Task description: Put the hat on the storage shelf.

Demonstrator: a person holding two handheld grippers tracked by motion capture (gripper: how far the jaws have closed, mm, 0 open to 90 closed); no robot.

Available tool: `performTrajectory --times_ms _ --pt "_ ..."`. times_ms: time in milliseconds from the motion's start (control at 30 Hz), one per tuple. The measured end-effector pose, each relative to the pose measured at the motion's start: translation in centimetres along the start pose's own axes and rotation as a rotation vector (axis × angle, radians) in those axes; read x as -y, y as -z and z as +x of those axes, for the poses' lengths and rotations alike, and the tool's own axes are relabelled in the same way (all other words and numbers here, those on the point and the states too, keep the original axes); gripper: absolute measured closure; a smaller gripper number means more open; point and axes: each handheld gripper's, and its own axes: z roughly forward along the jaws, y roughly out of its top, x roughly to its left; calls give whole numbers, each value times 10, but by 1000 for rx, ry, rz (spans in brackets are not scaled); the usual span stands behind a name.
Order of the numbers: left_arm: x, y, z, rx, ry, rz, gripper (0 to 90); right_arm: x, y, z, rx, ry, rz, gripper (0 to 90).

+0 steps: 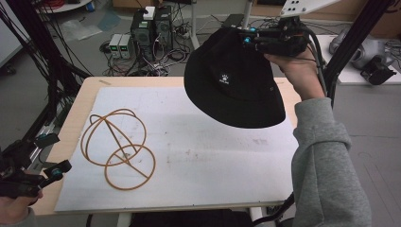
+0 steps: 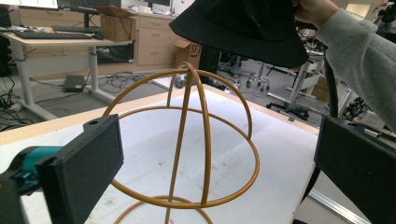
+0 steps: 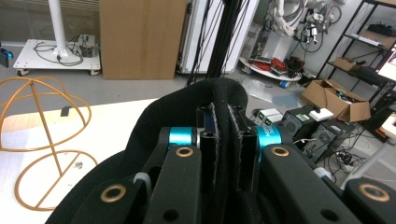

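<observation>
A black bucket hat (image 1: pixel 234 82) hangs in the air over the table's far right part, and my right gripper (image 1: pixel 250 38) is shut on its crown. In the right gripper view the hat's fabric (image 3: pixel 224 135) is pinched between the two jaws. A golden wire hat stand (image 1: pixel 118 146) stands on the white mat at the left; it has a dome of hoops (image 2: pixel 187 135) on a ring base. My left gripper (image 1: pixel 52 156) is open at the table's left edge, pointing at the stand, with nothing between its pads (image 2: pixel 84 168). The hat (image 2: pixel 243 28) hangs above and beyond the stand.
A white mat (image 1: pixel 198 156) covers most of the wooden table (image 1: pixel 80 101). Black frame posts stand at the left and right. Electronics boxes and cables (image 1: pixel 151 33) lie on the floor behind the table. A grey sleeve (image 1: pixel 326 161) reaches along the table's right side.
</observation>
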Motion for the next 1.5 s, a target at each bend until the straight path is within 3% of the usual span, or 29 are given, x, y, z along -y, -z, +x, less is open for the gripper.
performTrajectory --times_ms 333,567,1500 --pt "0 -1 -1 3 0 -1 17 -8 -7 10 -46 17 -24 847" --pt "1 5 -2 -5 2 -4 17 -21 -20 21 -135 40 -66 847" --pt "8 42 -24 -91 4 -11 17 -74 -116 96 -399 132 -126 845"
